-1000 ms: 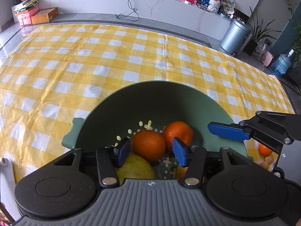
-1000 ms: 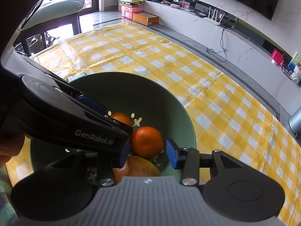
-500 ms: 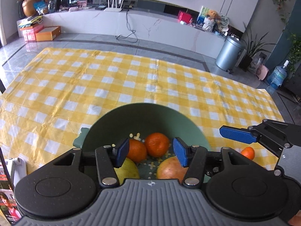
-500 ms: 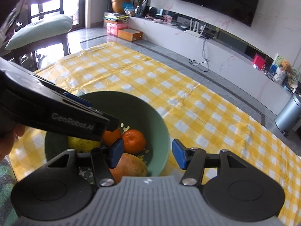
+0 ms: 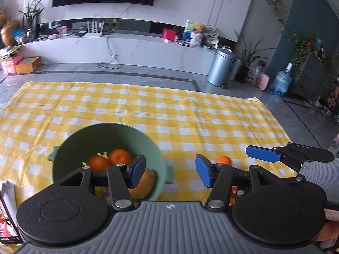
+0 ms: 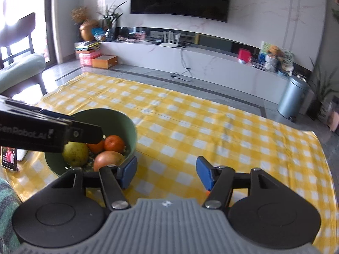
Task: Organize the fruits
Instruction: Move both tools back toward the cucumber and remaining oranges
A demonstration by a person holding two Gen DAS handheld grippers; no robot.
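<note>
Both tongs, left gripper (image 5: 170, 170) and right gripper (image 6: 166, 172), are spread and empty, the right's jaws just opened. Bowl (image 5: 127, 131) at nine o'clock holds fruit; next grab that stray orange (image 5: 225, 160) at one o'clock.

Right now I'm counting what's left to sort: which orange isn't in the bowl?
The small orange lying alone on the checked cloth, right of the green bowl. The other two oranges sit inside the bowl.

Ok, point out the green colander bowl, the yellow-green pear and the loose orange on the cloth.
green colander bowl (image 5: 110, 130), left wrist view, far inner wall.
yellow-green pear (image 6: 75, 154), right wrist view, middle of its skin.
loose orange (image 5: 225, 160), left wrist view, visible top.
</note>
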